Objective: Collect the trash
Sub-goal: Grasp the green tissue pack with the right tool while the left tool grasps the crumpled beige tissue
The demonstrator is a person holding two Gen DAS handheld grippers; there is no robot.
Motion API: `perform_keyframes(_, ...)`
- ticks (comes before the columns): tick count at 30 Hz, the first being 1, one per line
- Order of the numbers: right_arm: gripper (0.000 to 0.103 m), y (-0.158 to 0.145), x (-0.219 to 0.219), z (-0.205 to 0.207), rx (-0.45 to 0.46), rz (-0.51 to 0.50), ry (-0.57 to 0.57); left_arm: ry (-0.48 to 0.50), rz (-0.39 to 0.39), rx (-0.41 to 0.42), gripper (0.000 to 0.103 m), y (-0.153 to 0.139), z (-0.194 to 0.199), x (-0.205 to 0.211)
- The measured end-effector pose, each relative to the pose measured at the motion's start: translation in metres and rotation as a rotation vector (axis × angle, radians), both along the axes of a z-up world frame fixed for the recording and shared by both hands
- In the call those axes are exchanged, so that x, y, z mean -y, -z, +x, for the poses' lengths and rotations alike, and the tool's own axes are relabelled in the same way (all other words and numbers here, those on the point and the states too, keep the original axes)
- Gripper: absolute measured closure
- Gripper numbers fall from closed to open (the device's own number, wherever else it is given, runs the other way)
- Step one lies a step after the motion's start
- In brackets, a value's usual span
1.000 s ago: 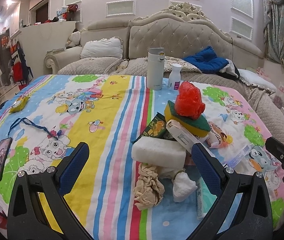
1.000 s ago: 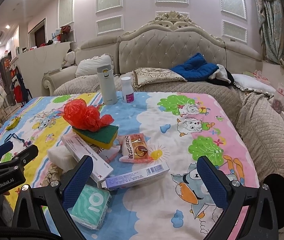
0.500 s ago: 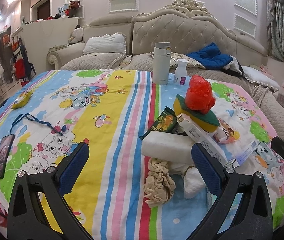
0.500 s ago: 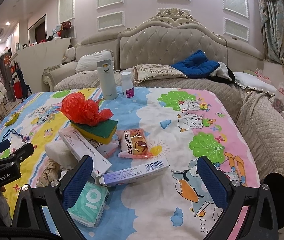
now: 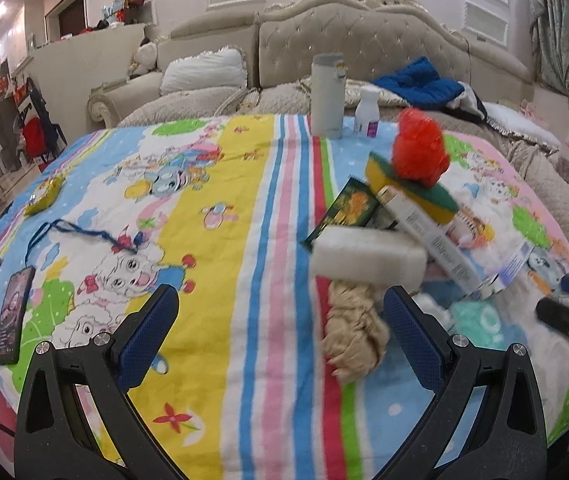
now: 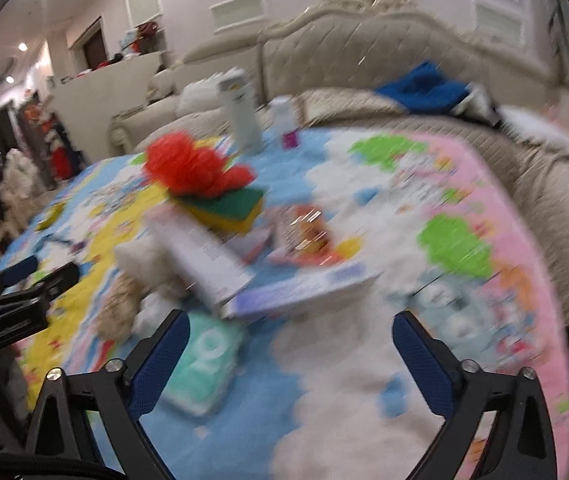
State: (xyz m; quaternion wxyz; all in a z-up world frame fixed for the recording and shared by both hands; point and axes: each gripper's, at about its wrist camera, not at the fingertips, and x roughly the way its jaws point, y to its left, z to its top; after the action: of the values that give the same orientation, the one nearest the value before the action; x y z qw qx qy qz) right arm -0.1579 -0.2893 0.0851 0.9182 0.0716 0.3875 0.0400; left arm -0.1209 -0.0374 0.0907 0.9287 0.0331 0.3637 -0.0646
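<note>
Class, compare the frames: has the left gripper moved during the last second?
Yes. The left gripper has advanced toward the crumpled beige tissue, which appears larger and closer to its right finger; the jaws stay open.

Bag (image 5: 420, 152) on sponge (image 5: 412, 190) – flask (image 5: 326, 96), bottle (image 5: 366, 112) behind.

warm ceiling lights | fisheye-bent edges | right wrist view motion-blurred

blanket (image 5: 212, 184) left: bare | right: trash pile (image 5: 388, 240) blocks
</note>
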Motion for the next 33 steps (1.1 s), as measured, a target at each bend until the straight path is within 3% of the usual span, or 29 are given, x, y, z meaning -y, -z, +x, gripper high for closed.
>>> perform_keyframes(4,0.023,0.021,-0.02,0.005,-0.084,0.072,-0.081,-0.023,-0.012,-0.042,0.001,0.006,0.003,-0.015)
perform_keyframes(9,0.028,0.04,-0.048,0.016,-0.139,0.081,-0.149,-0.02,-0.025,-0.075,0.001,0.01,0.004,-0.021)
perform_keyframes(12,0.043,0.054,-0.055,0.026,-0.179,0.1,-0.167,0.016,-0.041,-0.101,0.001,0.013,0.003,-0.015)
perform_keyframes(17,0.049,0.055,-0.05,0.024,-0.177,0.099,-0.16,0.083,-0.061,-0.155,0.002,0.024,0.01,0.004)
perform_keyframes(19,0.049,0.05,-0.043,0.017,-0.17,0.097,-0.162,0.09,-0.064,-0.173,0.012,0.031,0.016,0.012)
perform_keyframes(21,0.049,0.045,-0.036,0.009,-0.171,0.095,-0.168,0.103,-0.063,-0.214,0.04,0.04,0.024,0.018)
perform_keyframes(24,0.05,0.042,-0.025,-0.005,-0.171,0.085,-0.172,0.146,-0.118,-0.293,0.066,0.054,0.034,0.025)
perform_keyframes(26,0.05,0.041,-0.018,-0.013,-0.17,0.093,-0.172,0.159,-0.138,-0.291,0.081,0.049,0.03,0.026)
perform_keyframes(33,0.05,0.031,0.008,-0.03,-0.136,0.125,-0.171,0.16,-0.106,-0.23,0.086,0.017,0.006,0.015)
